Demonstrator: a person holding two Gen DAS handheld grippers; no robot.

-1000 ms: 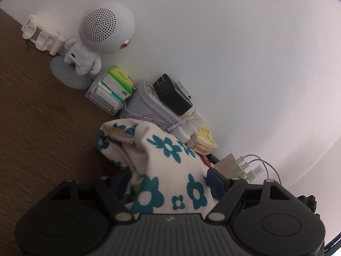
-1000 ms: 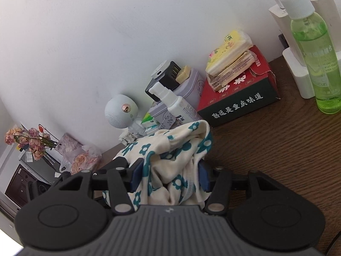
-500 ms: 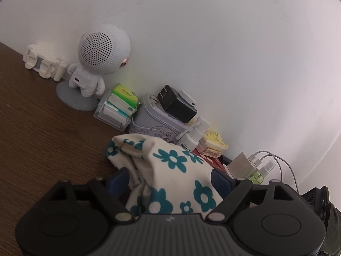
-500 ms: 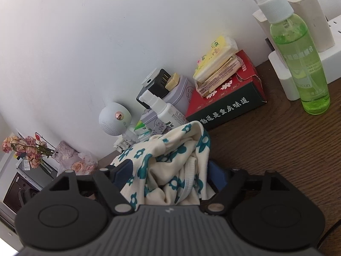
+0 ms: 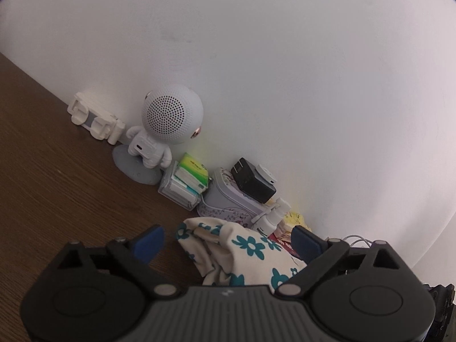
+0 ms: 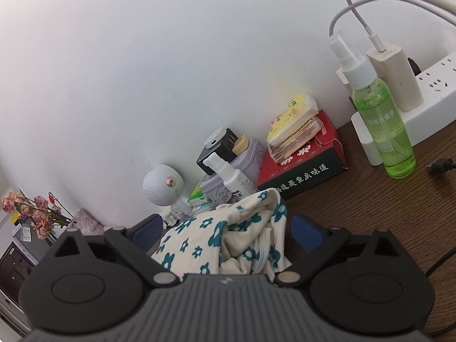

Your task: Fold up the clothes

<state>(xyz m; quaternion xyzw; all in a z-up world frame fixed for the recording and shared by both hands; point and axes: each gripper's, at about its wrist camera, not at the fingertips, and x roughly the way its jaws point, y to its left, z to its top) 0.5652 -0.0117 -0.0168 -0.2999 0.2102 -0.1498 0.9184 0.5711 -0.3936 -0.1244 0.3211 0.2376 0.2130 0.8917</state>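
The left gripper is seen with its jaws spread wide, having just been opening; the blue pads stand clear of the cream cloth with teal flower print, which lies bunched between them on the dark brown wooden table. No grip on the fabric is seen. Beyond it, from left to right along the white wall, are noted: a white plastic clip-like holder, a white astronaut-shaped speaker with a perforated round head, a stack of small green and white packets, a pale lilac floral tin with a black plug adapter on top, and a small white spray bottle.

The right gripper is likewise seen with its jaws wide apart, having just been opening. The same cloth is heaped between the blue pads; whether fabric brushes them cannot be told. Behind the cloth, left to right, are recorded: dried pink flowers, a red and dark green cardboard box with white characters bearing yellow packets, a tall clear bottle of green liquid with a white spray top, and a white power strip with white cables plugged in. The row of items crowds the wall just beyond the cloth.
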